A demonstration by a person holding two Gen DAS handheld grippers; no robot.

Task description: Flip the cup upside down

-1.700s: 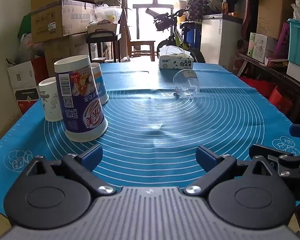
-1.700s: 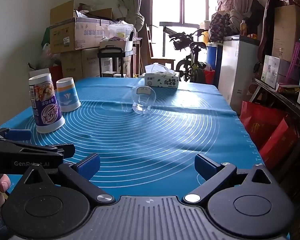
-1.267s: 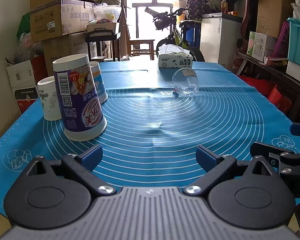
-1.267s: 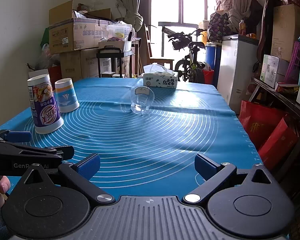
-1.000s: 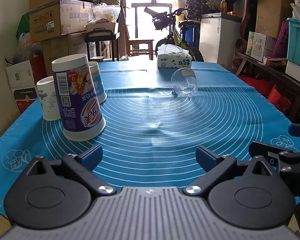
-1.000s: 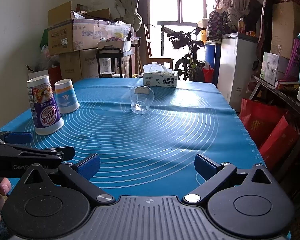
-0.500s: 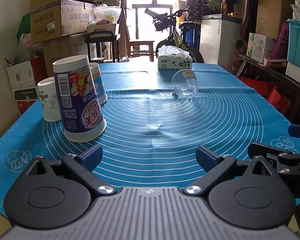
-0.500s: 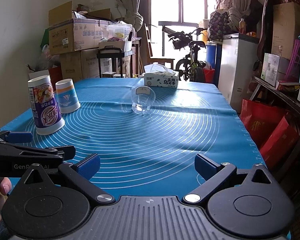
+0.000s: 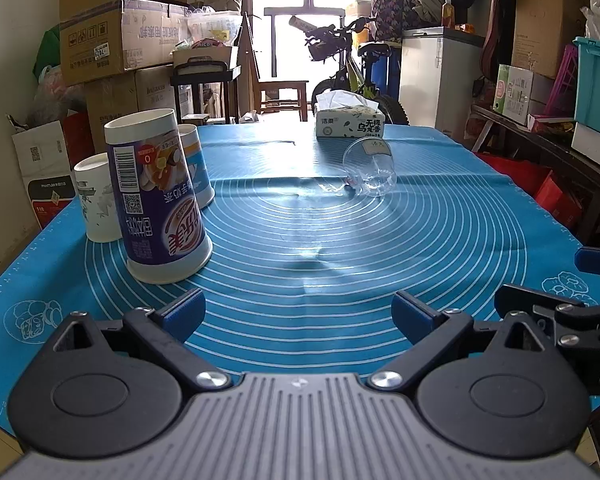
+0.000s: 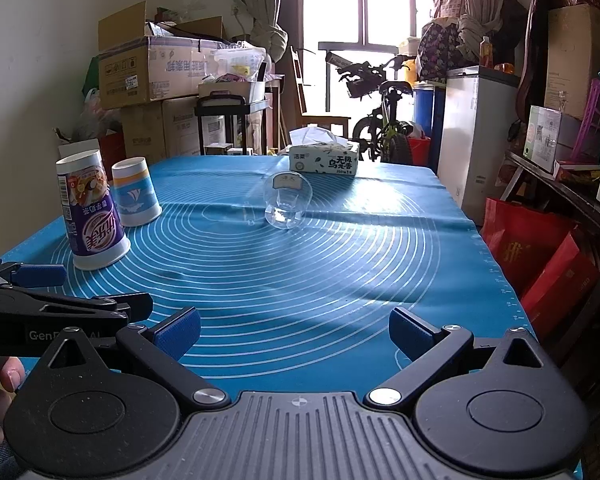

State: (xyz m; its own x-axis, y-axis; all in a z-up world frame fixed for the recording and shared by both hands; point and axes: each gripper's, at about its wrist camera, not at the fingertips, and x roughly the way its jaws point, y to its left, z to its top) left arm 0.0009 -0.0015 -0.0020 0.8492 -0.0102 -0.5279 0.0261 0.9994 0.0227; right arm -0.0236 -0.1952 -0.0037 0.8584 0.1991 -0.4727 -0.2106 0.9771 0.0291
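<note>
A clear plastic cup (image 9: 371, 171) lies on its side on the blue mat (image 9: 320, 240), far ahead past the middle; it also shows in the right wrist view (image 10: 286, 200). My left gripper (image 9: 299, 312) is open and empty over the near edge of the mat. My right gripper (image 10: 294, 330) is open and empty, also at the near edge, to the right of the left one. Both are well short of the clear cup.
Three cups stand upside down at the left: a tall purple-printed one (image 9: 158, 200), a blue-and-white one (image 9: 194, 164) behind it, a small white one (image 9: 96, 198). A tissue box (image 9: 349, 122) sits at the far edge. Boxes and furniture surround the table.
Only slight sway of both grippers; the cups have not moved and both grippers stay open.
</note>
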